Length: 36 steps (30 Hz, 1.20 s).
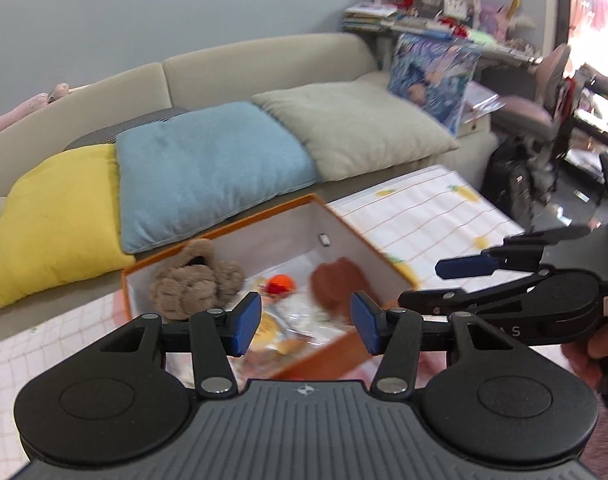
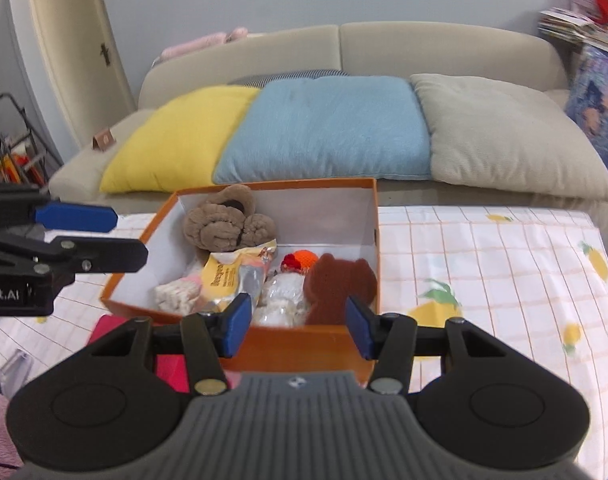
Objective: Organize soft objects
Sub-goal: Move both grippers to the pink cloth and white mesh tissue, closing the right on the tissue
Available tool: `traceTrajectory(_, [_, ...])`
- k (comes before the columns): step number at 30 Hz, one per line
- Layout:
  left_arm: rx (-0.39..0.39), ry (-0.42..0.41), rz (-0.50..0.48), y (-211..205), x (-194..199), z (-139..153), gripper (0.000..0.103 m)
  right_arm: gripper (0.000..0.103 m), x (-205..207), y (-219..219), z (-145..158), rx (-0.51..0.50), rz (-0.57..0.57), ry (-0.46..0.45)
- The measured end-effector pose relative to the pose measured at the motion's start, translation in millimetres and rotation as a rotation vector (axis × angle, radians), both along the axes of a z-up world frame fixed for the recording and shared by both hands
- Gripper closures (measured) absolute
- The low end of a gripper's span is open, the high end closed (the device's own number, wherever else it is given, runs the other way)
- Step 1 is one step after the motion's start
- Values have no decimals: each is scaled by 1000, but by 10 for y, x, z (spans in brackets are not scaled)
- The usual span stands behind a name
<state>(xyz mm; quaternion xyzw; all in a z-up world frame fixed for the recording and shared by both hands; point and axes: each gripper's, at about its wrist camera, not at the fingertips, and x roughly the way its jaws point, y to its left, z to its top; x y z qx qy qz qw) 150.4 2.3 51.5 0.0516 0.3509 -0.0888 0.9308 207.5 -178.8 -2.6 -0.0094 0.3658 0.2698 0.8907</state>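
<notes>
Three cushions: yellow cushion (image 2: 176,148), blue cushion (image 2: 324,128), beige cushion (image 2: 504,136). One orange box (image 2: 304,340).

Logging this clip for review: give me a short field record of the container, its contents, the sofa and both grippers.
container: orange cardboard box with white inside, open, on checked cloth
contents: tan plush toy, brown plush bear, orange knitted ball, yellow snack packet
sofa: yellow cushion, blue cushion, grey cushion
left gripper: open, empty
right gripper: open, empty

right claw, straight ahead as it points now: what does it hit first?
Likely the orange box: its near wall sits right ahead of the open right claw. If it clears the rim, the brown plush comes next. Depth is unclear.
</notes>
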Motion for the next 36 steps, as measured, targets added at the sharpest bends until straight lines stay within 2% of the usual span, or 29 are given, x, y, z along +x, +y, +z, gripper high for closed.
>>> traceTrajectory(1, [-8,-6,-5,-38,-64,-10,41,37,-78,-51,-1,8,-15,0])
traceTrajectory(6, [-24,-16,-12,-245,-342,-137,41,36,-485,-302,-89,11,-98,7])
traceTrajectory(14, [-41,42,-51,-488,-588,-425,42,34,-934,-732,-505,3,-272,163])
traceTrajectory(16, [-51,64,-53,-525,-614,-491,42,24,-971,-811,-611,-27,-326,187])
traceTrajectory(17, [-56,76,-56,-548,-625,-518,42,19,-973,-854,-657,-37,-360,195])
traceTrajectory(25, [-63,135,-56,-763,-527,-686,42,9,-721,-1189,-1001,-92,-583,270])
traceTrajectory(28, [-53,156,-52,-855,-449,-758,42,8,-599,-1244,-1137,-90,-607,302])
traceTrajectory(32, [-60,193,-45,-956,-321,-848,41,6,-478,-1276,-1249,-78,-607,297])
traceTrajectory(36, [-46,227,-39,-1032,-199,-955,35,6,-359,-1280,-1342,-57,-596,293])
